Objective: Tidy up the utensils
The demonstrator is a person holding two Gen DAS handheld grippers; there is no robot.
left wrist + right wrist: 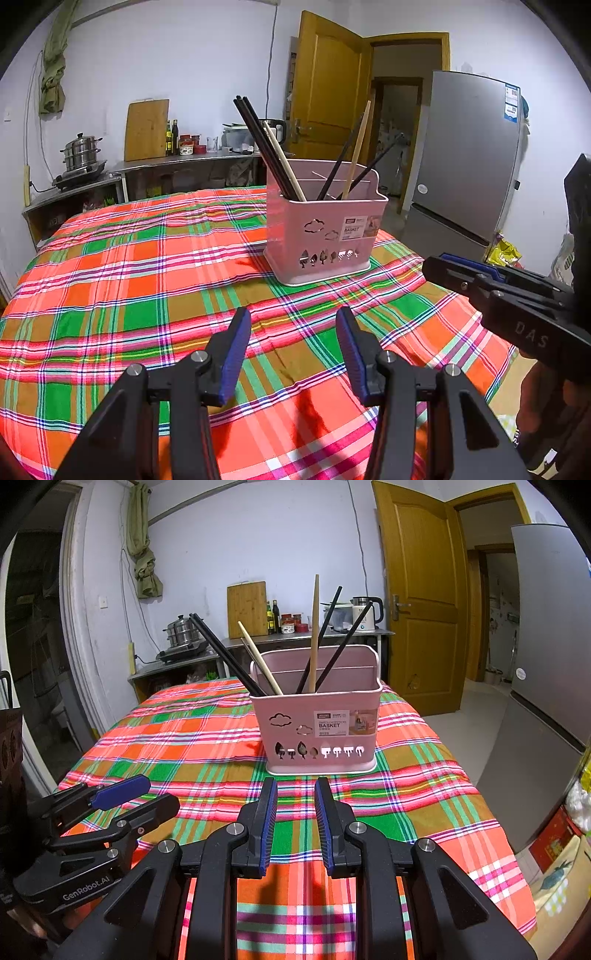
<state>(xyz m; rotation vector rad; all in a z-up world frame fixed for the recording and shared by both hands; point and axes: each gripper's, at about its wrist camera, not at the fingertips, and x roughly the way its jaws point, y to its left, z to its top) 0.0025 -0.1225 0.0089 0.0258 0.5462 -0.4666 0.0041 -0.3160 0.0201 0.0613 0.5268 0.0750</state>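
Note:
A pink utensil basket (pixel 321 236) (pixel 317 727) stands upright on the plaid tablecloth (pixel 147 288) (pixel 184 734). Several black chopsticks (pixel 258 144) (pixel 221 653) and wooden chopsticks (pixel 356 147) (pixel 314 627) lean out of its compartments. My left gripper (pixel 293 317) hovers over the cloth in front of the basket, open, nothing between its blue pads. My right gripper (pixel 294 788) points at the basket's front, open with a narrower gap and empty. Each gripper also shows in the other's view: the right gripper (pixel 461 273) at the right edge, the left gripper (pixel 147 794) at the lower left.
A grey fridge (pixel 469 155) (pixel 546 627) stands right of the table. A wooden door (pixel 328 88) (pixel 417 590) hangs open behind. A counter (pixel 177 158) along the back wall carries a steel pot, cutting board, bottles and a kettle. The table edge drops off at the right.

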